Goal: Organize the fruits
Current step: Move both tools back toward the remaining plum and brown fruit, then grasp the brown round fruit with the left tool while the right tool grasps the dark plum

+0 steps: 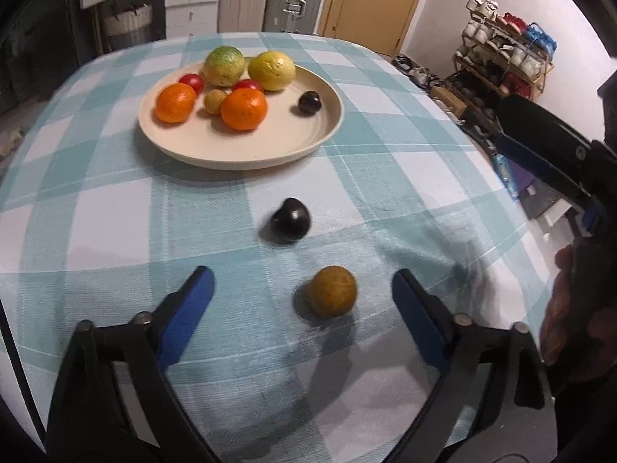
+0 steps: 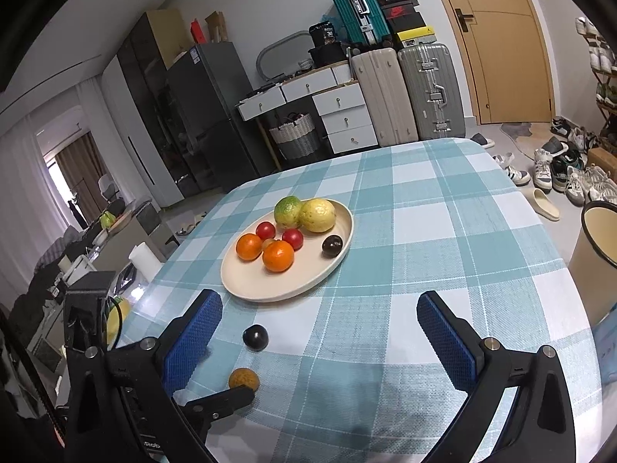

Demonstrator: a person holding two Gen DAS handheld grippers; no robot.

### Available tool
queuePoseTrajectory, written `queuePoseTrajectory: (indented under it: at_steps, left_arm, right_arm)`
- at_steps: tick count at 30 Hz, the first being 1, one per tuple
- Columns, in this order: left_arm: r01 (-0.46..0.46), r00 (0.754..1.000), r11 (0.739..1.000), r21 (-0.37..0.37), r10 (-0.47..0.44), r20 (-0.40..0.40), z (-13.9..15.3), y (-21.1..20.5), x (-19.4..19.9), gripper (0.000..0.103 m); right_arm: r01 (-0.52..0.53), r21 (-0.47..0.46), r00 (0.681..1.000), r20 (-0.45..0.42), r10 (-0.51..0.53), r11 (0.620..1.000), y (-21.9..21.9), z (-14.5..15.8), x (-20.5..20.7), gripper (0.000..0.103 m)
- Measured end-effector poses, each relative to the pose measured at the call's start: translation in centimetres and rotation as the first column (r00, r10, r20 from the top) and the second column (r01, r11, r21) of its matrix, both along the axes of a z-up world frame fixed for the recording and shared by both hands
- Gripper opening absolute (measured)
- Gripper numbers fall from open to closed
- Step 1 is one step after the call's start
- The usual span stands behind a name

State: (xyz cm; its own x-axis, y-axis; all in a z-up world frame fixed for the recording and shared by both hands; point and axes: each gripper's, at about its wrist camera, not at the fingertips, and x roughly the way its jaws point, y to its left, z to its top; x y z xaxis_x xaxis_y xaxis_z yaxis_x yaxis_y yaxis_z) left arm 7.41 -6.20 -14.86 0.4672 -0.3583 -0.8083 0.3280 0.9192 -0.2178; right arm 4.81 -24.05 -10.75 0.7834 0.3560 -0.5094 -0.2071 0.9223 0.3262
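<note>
- Your surface [image 2: 443, 239] is a table under a teal-and-white checked cloth, its rounded far edge facing the room.
- A round cream plate [image 1: 246, 146] sits on the far half, holding two oranges, two red fruits, two big yellow-green fruits, a small tan fruit and one dark plum.
- Loose on the cloth near you: a dark round plum [image 1: 290, 222] and, nearer still, a small brownish-yellow round fruit [image 1: 332, 291].
- Your left claw [image 1: 302, 287] stands wide; the brownish-yellow fruit lies between its blue pads, toward the right one, touched by neither.
- Your right claw [image 2: 320, 312] is also wide, with nothing between its pads.
- Beyond the surface stand a white chest of drawers [image 2: 339, 115], silver and beige hard-shell suitcases [image 2: 428, 92], a wooden door [image 2: 501, 46] and a dark fridge [image 2: 200, 115].
- On the right are a shoe rack [image 1: 505, 50] and shoes scattered on the floor [image 2: 555, 162].
</note>
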Motion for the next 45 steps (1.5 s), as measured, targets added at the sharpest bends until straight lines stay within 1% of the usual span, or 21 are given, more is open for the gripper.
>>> queuePoseTrajectory:
  at_steps: [1, 3, 5, 6, 7, 9, 10, 12, 14, 16, 19, 24, 31, 34, 42, 45]
  left_arm:
    - [0.0, 1.0, 1.0, -0.011, 0.0, -0.016, -0.1, 0.0, 0.2, 0.082]
    - [0.002, 1.0, 1.0, -0.014, -0.003, -0.027, -0.3, -0.1, 0.3, 0.079]
    - [0.003, 0.999, 1.0, 0.007, -0.002, -0.033, -0.5, -0.3, 0.3, 0.068]
    - [0.005, 0.999, 1.0, 0.012, -0.005, -0.037, -0.6, -0.4, 0.3, 0.059]
    - [0.012, 0.999, 1.0, 0.014, -0.011, -0.03, -0.5, -0.4, 0.2, 0.051]
    - [0.026, 0.999, 1.0, 0.007, -0.026, -0.039, -0.5, -0.5, 0.0, 0.04]
    - [0.035, 0.999, 0.999, 0.004, -0.035, -0.04, -0.5, -0.6, 0.0, 0.032]
    - [0.051, 0.998, 0.999, -0.003, -0.051, -0.036, -0.3, -0.7, -0.2, 0.024]
    - [0.057, 0.998, 0.998, 0.0, -0.057, -0.027, -0.1, -0.7, -0.4, 0.024]
    - [0.056, 0.998, 0.998, -0.016, -0.056, -0.03, 0.1, -0.3, -0.3, 0.024]
    - [0.041, 0.999, 0.998, -0.037, -0.041, -0.02, 0.7, 0.7, -0.3, 0.024]
    - [-0.002, 1.0, 0.998, -0.066, 0.002, -0.004, 1.7, 2.9, -0.3, 0.024]
    - [-0.086, 0.996, 0.992, -0.091, 0.087, 0.003, 2.4, 6.9, 0.0, 0.024]
    - [-0.116, 0.993, 0.988, -0.099, 0.117, 0.005, 2.7, 8.5, 0.2, 0.024]
    - [-0.167, 0.986, 0.979, -0.12, 0.168, 0.0, 2.7, 11.2, 0.8, 0.024]
    - [-0.179, 0.984, 0.976, -0.128, 0.18, -0.004, 2.6, 11.8, 1.0, 0.024]
  right_arm:
    - [0.001, 0.0, 1.0, -0.002, -0.001, 1.0, -0.1, 0.0, 0.0, 0.103]
    - [-0.001, 0.002, 1.0, -0.008, 0.001, 1.0, -0.1, -0.2, 0.1, 0.103]
    - [0.001, 0.005, 1.0, -0.013, -0.001, 1.0, -0.3, -0.3, 0.2, 0.103]
    - [0.001, 0.007, 1.0, -0.017, -0.001, 1.0, -0.3, -0.4, 0.2, 0.103]
    - [0.003, 0.008, 1.0, -0.019, -0.003, 1.0, -0.3, -0.4, 0.2, 0.103]
    - [0.007, 0.012, 1.0, -0.025, -0.007, 1.0, -0.4, -0.6, 0.3, 0.103]
    - [0.008, 0.013, 1.0, -0.028, -0.008, 1.0, -0.4, -0.6, 0.3, 0.103]
    - [0.01, 0.016, 0.999, -0.032, -0.009, 1.0, -0.4, -0.7, 0.3, 0.103]
    - [0.009, 0.017, 0.999, -0.037, -0.009, 1.0, -0.4, -0.8, 0.3, 0.103]
    - [0.006, 0.015, 0.999, -0.04, -0.005, 1.0, -0.3, -0.9, 0.3, 0.103]
    - [-0.002, 0.014, 0.999, -0.05, 0.003, 1.0, 0.0, -1.1, 0.4, 0.103]
    - [-0.046, 0.039, 0.997, -0.064, 0.048, 0.998, 0.8, -1.6, 0.6, 0.103]
    - [-0.083, 0.017, 0.989, -0.118, 0.084, 0.996, 3.0, -3.1, 1.8, 0.103]
    - [-0.106, 0.007, 0.986, -0.127, 0.106, 0.994, 4.2, -3.4, 2.3, 0.103]
    - [-0.189, -0.062, 0.971, -0.16, 0.178, 0.98, 8.0, -4.7, 3.4, 0.102]
    - [-0.215, -0.072, 0.964, -0.177, 0.2, 0.974, 8.8, -5.1, 3.9, 0.093]
